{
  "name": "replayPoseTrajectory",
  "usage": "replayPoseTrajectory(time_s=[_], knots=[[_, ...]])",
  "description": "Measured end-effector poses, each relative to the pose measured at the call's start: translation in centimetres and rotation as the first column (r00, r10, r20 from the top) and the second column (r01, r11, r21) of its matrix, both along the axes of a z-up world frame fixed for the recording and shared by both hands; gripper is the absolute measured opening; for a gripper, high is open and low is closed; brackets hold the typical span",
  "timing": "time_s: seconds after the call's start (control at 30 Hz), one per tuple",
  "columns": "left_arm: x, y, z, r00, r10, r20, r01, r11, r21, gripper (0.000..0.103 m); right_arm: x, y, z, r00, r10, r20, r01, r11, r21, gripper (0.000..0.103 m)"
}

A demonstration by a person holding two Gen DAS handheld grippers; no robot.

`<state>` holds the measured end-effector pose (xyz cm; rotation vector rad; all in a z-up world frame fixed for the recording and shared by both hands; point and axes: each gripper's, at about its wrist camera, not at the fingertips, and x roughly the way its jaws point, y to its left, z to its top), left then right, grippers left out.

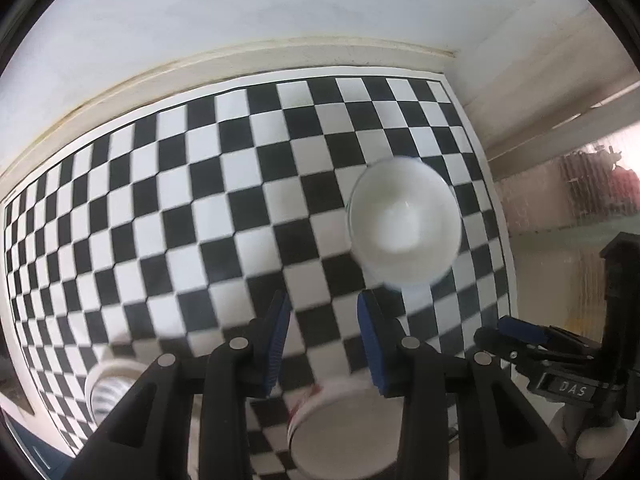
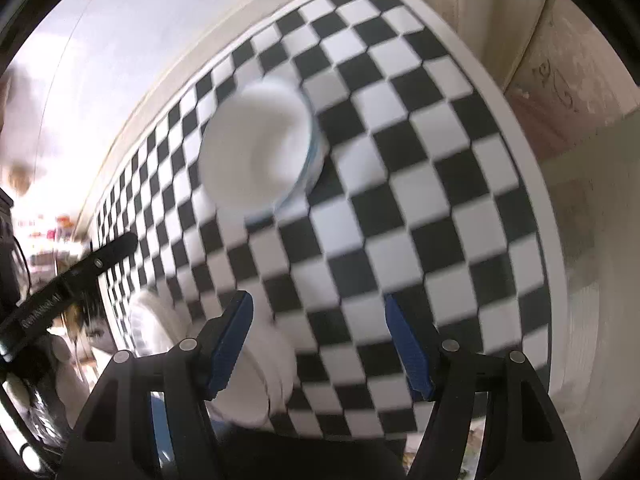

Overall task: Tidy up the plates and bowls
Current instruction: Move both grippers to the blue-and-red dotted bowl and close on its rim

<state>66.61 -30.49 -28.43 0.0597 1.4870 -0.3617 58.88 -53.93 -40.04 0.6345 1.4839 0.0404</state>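
Observation:
A white bowl (image 1: pixel 404 224) sits on the black-and-white checkered mat (image 1: pixel 200 200), ahead and right of my left gripper (image 1: pixel 324 312), which is open and empty. Below its fingers lies a white bowl with a red-patterned rim (image 1: pixel 340 432), and a striped bowl (image 1: pixel 108 384) sits at the lower left. In the right wrist view the white bowl (image 2: pixel 256 152) has a blue rim and sits far ahead, left of centre. My right gripper (image 2: pixel 318 312) is open and empty. A white bowl (image 2: pixel 256 380) lies by its left finger and another white dish (image 2: pixel 148 328) is further left.
The mat's edge (image 1: pixel 496 200) runs close to the right of the white bowl, with a wall behind (image 1: pixel 280 8). My right gripper shows at the lower right of the left wrist view (image 1: pixel 540 344). A black tool (image 2: pixel 72 280) shows at the left of the right wrist view.

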Motion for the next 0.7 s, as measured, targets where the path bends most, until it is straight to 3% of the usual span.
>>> replayPoseTrajectory(time_s=[0.13,0.4,0.53,0.63,0.7], knots=[[2.7,-2.0,-2.0,0.999,-0.013,-0.045,0.013,1.0,-0.005,0.033,3.5,-1.0,-1.3,1.0,-0.023,0.013,0.023,1.0,-0.021,0.071],[6.2,-5.8,-7.1,0.99,-0.058,-0.131,0.06,0.998,0.009,0.032,8.0,-1.3,-5.3,0.998,-0.045,-0.032,0.046,0.999,0.025,0.069],[6.0,-6.6,-8.4,0.986,-0.095,-0.136,0.099,0.995,0.022,0.025,9.0,-1.5,-6.7,0.997,-0.047,-0.065,0.048,0.999,0.02,0.031],[5.4,-6.8,-8.5,0.987,-0.112,-0.119,0.115,0.993,0.021,0.025,9.5,-1.4,-7.3,0.996,-0.054,-0.073,0.058,0.997,0.048,0.014],[5.2,-6.7,-8.3,0.987,-0.107,-0.116,0.109,0.994,0.01,0.024,9.8,-1.1,-7.1,0.995,-0.05,-0.082,0.052,0.999,0.016,0.012]])
